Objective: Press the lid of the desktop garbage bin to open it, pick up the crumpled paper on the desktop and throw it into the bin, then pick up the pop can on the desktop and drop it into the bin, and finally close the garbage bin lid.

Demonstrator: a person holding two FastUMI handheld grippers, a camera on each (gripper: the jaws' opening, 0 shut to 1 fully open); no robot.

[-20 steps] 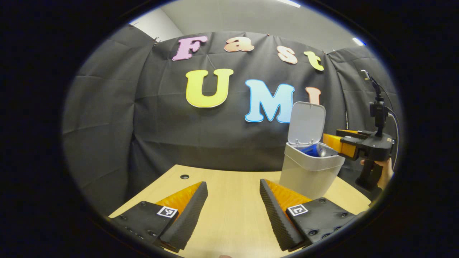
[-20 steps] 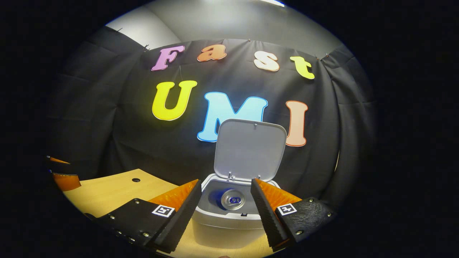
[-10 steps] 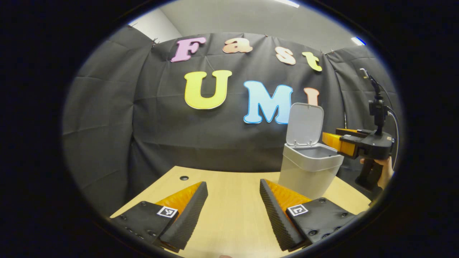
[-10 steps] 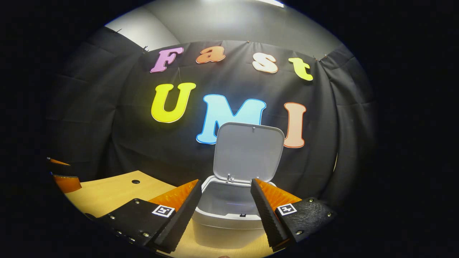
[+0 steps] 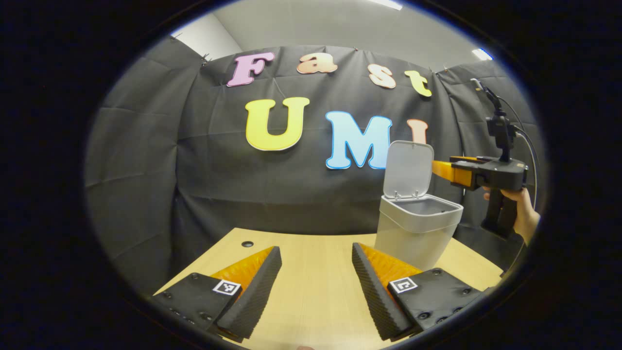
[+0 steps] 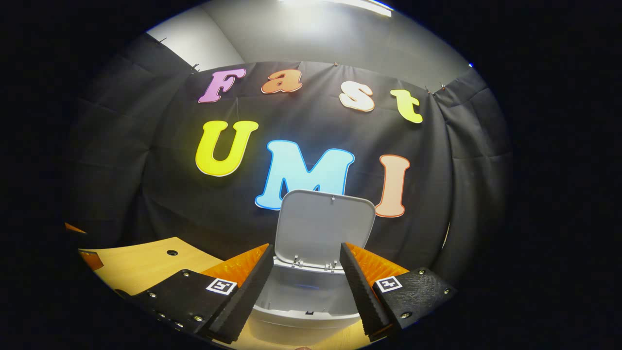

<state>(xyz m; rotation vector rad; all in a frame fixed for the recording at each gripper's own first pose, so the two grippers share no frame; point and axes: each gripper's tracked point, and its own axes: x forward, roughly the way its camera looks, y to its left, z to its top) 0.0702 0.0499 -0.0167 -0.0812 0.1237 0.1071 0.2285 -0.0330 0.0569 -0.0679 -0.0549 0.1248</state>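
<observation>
1. In the left gripper view, the left gripper [image 5: 316, 287] sits at the bottom of the frame, its 2 fingers spread wide over the wooden table [image 5: 316, 253] with nothing between them.
2. That view also gives a side look at the garbage bin [image 5: 413, 233] at centre right, its lid [image 5: 407, 169] standing upright. The right gripper [image 5: 440, 169] reaches in from the right edge, level with the lid, held by a hand [image 5: 522, 214].
3. In the right gripper view, the right gripper [image 6: 303, 287] is spread wide and empty, looking down into the garbage bin [image 6: 303, 296] at bottom centre, with the lid [image 6: 323, 228] raised behind it.
4. The bin's contents are hard to make out.
</observation>
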